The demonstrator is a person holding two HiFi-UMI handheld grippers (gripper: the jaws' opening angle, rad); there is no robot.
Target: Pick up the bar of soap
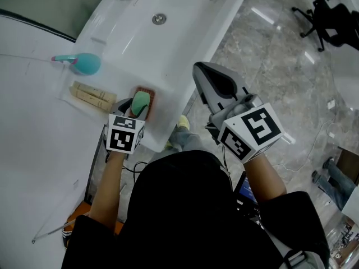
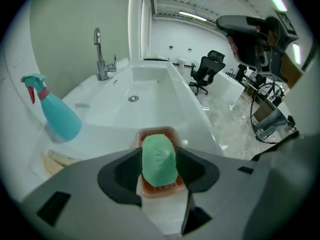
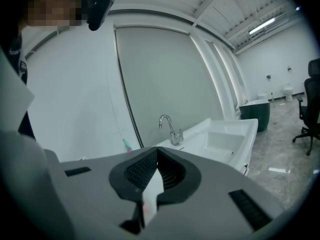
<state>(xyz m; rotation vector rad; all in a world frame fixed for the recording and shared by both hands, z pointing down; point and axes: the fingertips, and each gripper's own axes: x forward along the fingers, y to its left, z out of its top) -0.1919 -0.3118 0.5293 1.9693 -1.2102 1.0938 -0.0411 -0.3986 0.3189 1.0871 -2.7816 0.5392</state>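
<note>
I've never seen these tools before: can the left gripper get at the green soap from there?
Probably yes. The left gripper has its open jaws on either side of the soap, which lies in its dish on the sink, with nothing between. The right gripper hangs well aside.

The pale green oval bar of soap [image 2: 159,160], embossed on top, lies flat in an orange slatted soap dish [image 2: 156,131]. The dish sits on the white sink's front rim [image 2: 115,134].
</note>
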